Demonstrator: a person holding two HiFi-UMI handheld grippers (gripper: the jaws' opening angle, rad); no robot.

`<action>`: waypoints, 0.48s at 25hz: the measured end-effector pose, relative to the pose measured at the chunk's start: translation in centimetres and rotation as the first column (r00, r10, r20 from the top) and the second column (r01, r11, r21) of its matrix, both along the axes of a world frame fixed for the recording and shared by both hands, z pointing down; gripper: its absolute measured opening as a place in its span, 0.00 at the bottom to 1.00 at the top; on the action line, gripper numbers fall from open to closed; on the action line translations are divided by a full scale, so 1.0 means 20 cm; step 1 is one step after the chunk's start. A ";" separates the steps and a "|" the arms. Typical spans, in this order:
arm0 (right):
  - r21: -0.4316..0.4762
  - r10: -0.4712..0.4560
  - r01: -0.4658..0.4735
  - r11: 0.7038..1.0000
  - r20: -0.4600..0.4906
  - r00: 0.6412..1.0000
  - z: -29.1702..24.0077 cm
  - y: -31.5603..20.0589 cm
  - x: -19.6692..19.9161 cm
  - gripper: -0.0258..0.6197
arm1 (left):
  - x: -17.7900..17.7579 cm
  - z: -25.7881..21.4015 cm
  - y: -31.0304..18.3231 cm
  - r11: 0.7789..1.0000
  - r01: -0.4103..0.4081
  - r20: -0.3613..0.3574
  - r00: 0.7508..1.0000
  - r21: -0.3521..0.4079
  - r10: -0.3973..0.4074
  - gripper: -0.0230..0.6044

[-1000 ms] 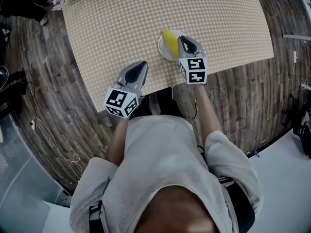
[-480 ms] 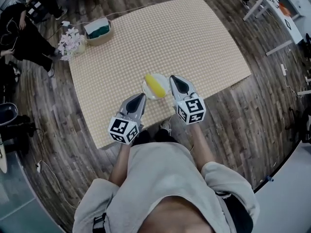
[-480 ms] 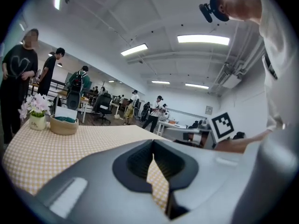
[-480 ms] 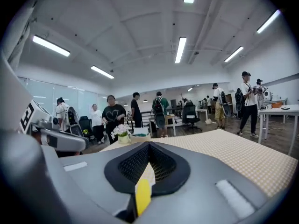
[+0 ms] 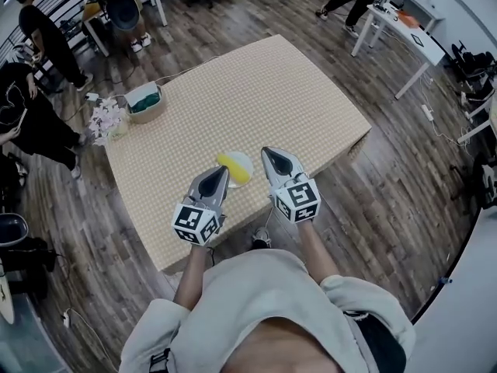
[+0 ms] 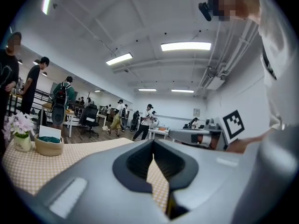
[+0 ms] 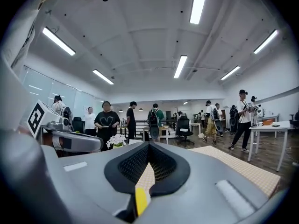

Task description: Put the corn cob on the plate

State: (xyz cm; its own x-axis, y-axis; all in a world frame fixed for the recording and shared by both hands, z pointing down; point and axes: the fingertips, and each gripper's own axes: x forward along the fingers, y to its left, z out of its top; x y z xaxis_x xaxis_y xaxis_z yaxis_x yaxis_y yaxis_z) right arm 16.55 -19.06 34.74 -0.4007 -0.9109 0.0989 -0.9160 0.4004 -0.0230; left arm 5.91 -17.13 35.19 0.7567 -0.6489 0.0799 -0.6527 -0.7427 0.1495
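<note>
The yellow corn cob (image 5: 232,168) lies on a small white plate (image 5: 242,160) near the front edge of the checked table (image 5: 233,92). Both grippers hover level above that edge, apart from the corn. My left gripper (image 5: 223,171) is at the plate's left with its jaws shut and empty; its own view (image 6: 153,143) shows only cloth through the slit. My right gripper (image 5: 266,152) is at the plate's right, also shut and empty (image 7: 148,144). A sliver of the corn cob (image 7: 140,200) shows low through its slit.
A round basket (image 5: 144,102) with green contents and a pot of flowers (image 5: 105,119) stand at the table's far left corner. People stand around the room, and white desks (image 5: 396,29) are at the far right. Wooden floor surrounds the table.
Both grippers have risen and drawn back from the plate, the right one leaving the corn's side. The head view has pulled up, so the table looks smaller. The corn stays on the plate.
</note>
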 end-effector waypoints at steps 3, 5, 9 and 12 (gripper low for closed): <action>-0.006 0.001 -0.001 1.000 -0.017 1.000 -0.01 0.10 -0.14 0.04 | -0.13 -0.01 0.11 1.000 -0.003 -0.004 1.000 0.008 0.003 0.05; -0.008 0.003 -0.003 1.000 -0.027 1.000 -0.01 0.18 -0.25 0.04 | -0.23 -0.01 0.19 1.000 -0.008 -0.006 1.000 0.007 0.008 0.05; -0.018 0.009 -0.009 1.000 -0.020 1.000 0.01 0.36 -0.47 0.04 | -0.42 0.01 0.35 1.000 -0.028 -0.004 1.000 0.000 0.028 0.05; -0.029 0.019 -0.020 0.999 -0.012 1.000 0.03 0.50 -0.61 0.04 | -0.54 0.01 0.46 0.999 -0.048 0.000 0.999 0.001 0.048 0.05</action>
